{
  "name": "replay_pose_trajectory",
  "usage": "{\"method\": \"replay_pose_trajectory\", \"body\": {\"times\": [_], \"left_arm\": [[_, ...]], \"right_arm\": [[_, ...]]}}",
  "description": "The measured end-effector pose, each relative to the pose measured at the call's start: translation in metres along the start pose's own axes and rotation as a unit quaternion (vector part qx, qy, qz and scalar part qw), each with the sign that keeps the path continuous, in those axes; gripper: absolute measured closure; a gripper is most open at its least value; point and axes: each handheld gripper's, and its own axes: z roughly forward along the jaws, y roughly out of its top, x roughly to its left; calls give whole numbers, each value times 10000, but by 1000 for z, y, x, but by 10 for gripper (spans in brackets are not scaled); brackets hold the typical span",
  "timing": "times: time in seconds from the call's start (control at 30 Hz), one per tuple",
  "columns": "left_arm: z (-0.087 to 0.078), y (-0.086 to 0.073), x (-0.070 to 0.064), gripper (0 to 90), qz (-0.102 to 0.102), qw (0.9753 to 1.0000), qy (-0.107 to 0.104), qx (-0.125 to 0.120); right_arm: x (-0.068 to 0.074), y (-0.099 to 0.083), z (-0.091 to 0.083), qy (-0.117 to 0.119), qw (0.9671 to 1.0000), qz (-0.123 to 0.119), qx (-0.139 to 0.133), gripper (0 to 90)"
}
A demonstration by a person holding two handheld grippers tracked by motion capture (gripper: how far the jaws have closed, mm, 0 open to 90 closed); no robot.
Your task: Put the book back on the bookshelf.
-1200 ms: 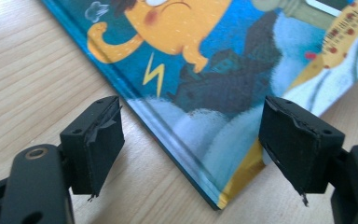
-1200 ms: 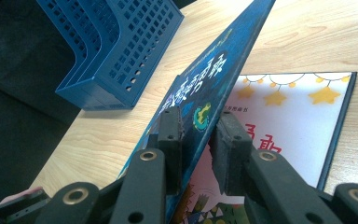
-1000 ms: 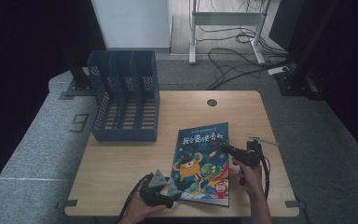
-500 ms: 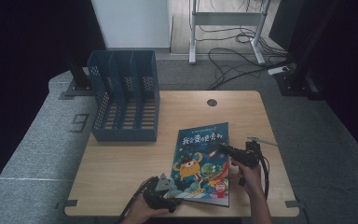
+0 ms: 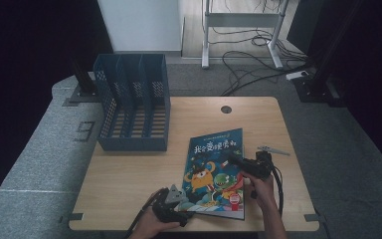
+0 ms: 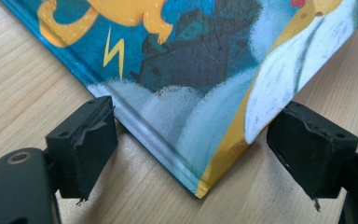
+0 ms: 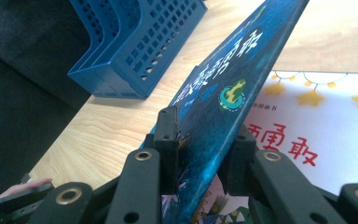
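A picture book (image 5: pixel 214 169) with a blue cartoon cover lies on the wooden table (image 5: pixel 129 179), near its front edge. My right gripper (image 5: pixel 235 161) is shut on the book's front cover (image 7: pixel 233 84), which is tilted up off a white inner page (image 7: pixel 317 130) with red characters; the jaws (image 7: pixel 203 144) pinch the cover's edge. My left gripper (image 5: pixel 183 208) sits at the book's near-left corner (image 6: pixel 186 93). It is open (image 6: pixel 195 140), with one jaw on each side of that corner, touching nothing.
A blue mesh file rack (image 5: pixel 132 104) with upright slots stands at the table's back left, also in the right gripper view (image 7: pixel 140 37). A small grey tool (image 5: pixel 273 149) lies right of the book. A round cable hole (image 5: pixel 226 109) sits at the back.
My left gripper has shifted slightly right, closer to the book's near-left corner. The right gripper has stayed on the cover with barely any movement.
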Motion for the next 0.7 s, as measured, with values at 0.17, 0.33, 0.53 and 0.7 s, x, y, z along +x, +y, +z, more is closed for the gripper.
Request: {"method": "replay_pose_trajectory", "body": {"times": [0.17,0.33,0.53,0.7], "left_arm": [[-1,0,2,155,-112,9999,-48,-21],[-1,0,4,169,-216,9997,-48,-51],[-1,0,3,163,-208,9998,-13,-60],[0,1,4,163,-210,9998,-9,-57]], "right_arm": [[13,4,-6,-41,9995,-270,-159,711],[26,8,-14,-16,9971,-630,-437,712],[40,10,-19,90,9926,-1036,-634,712],[51,10,-24,218,9866,-1397,-820,713]]}}
